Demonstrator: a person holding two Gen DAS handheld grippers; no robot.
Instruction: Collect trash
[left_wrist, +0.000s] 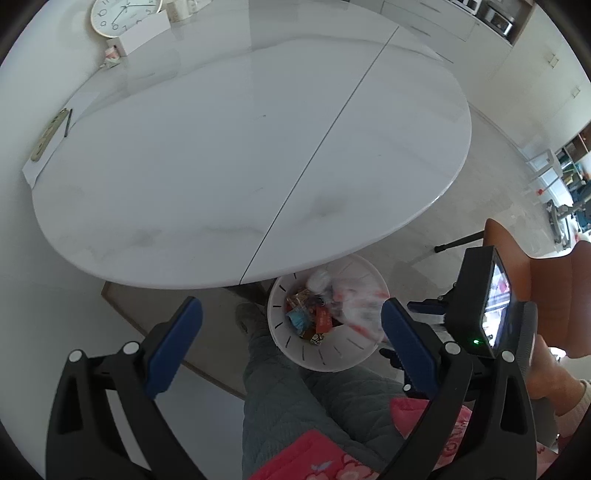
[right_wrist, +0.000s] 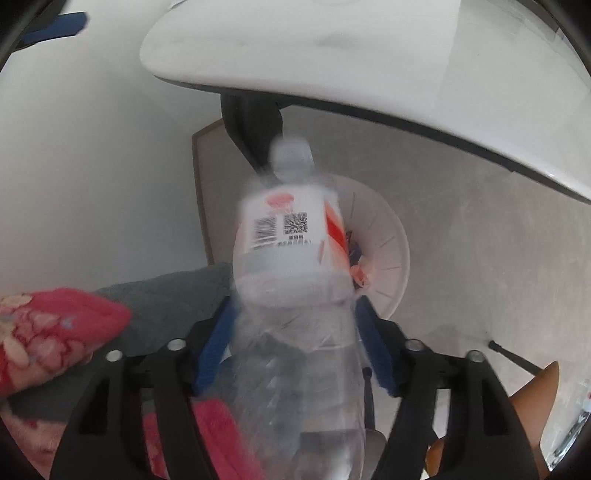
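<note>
Right wrist view: right tool pinches a plastic bottle above the trash bin; next, release. Left tool spread, empty.

White oval surface with a dark seam running diagonally across it. At its far left edge lie a white sheet of paper, a flat greenish object and a dark pen; a round clock leans at the far end. Below, on the floor, stands a white bin holding wrappers.
</note>
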